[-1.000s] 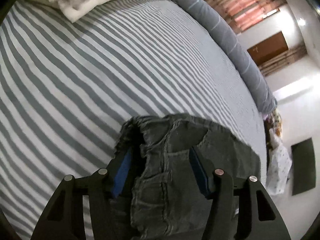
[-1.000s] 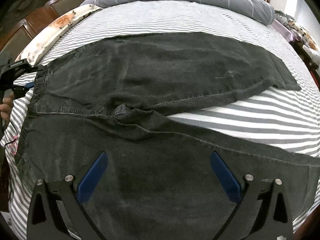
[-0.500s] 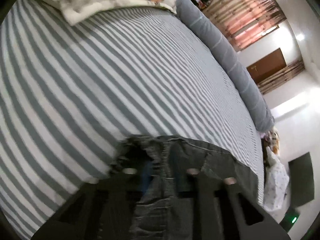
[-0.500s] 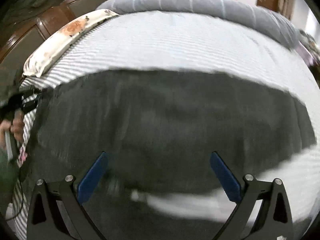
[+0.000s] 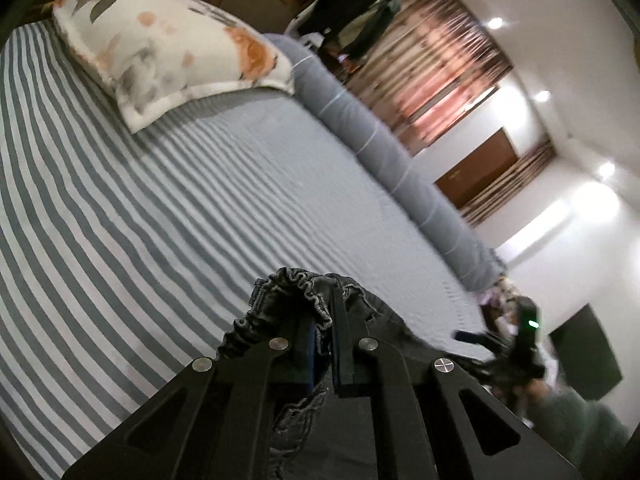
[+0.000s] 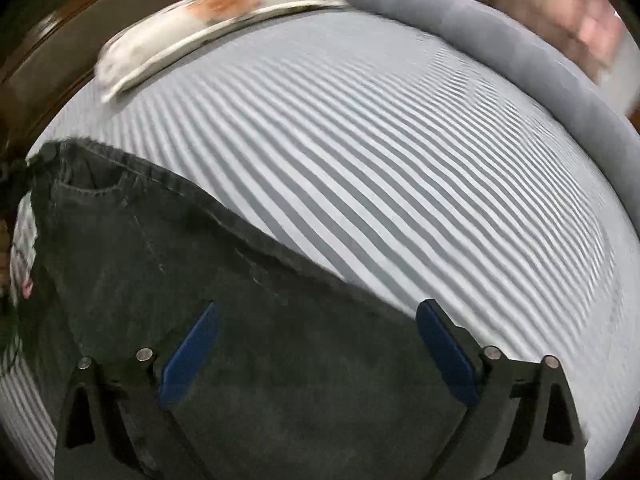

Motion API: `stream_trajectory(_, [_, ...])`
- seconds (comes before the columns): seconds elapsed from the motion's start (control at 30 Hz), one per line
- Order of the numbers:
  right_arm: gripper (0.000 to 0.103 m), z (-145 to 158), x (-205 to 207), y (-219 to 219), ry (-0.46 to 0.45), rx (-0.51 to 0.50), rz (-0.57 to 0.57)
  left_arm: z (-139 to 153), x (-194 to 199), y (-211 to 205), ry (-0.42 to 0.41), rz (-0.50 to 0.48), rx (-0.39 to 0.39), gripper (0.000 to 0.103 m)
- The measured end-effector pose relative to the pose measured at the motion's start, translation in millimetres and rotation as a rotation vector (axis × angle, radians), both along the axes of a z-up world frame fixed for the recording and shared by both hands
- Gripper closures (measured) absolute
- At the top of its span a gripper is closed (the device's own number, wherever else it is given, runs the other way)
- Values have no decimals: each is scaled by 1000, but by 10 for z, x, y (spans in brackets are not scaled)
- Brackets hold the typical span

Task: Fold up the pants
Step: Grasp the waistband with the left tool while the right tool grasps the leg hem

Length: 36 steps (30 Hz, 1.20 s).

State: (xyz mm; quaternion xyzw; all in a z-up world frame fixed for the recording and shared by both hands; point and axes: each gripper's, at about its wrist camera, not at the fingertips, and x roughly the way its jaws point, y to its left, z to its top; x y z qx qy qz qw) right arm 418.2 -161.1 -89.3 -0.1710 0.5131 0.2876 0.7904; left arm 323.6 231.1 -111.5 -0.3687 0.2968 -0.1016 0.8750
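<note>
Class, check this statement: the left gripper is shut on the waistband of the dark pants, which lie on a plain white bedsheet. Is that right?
Not quite. The left gripper is indeed shut on the waistband of the dark pants, but the bedsheet is grey-and-white striped, not plain white. The left wrist view shows it.

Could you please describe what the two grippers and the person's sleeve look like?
Both the left gripper and the right gripper are matte black, with triangular cut-outs, silver round screw heads and blue pads on the fingers. A grey-green sleeve shows in the left view.
</note>
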Motion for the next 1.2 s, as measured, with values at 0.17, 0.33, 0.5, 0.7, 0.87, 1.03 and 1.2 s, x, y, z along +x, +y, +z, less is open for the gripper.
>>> stream_trajectory(0.17, [29, -112, 283, 249, 96, -77, 204, 85, -106, 67, -54, 0, -57, 98])
stream_trajectory(0.33, [42, -273, 435, 199, 210, -130, 286, 109, -142, 78, -71, -8, -63, 98])
stream_trajectory(0.5, [78, -410, 496, -106, 284, -169, 257, 116, -147, 61, -74, -9, -49, 98])
stream_trajectory(0.7, [95, -316, 290, -319, 176, -165, 220, 154, -142, 24, -51, 4, 0, 98])
stream_trajectory(0.87, [97, 89, -43, -442, 10, -183, 151, 155, -126, 56, -5, 24, 28, 97])
stream_trajectory(1.03, [97, 642, -643, -564, -147, -216, 40, 355, -200, -17, -12, -10, 145, 97])
stream_trajectory(1.2, [98, 994, -1570, -582, -244, -252, -55, 568, -437, -85, -14, -78, 234, 97])
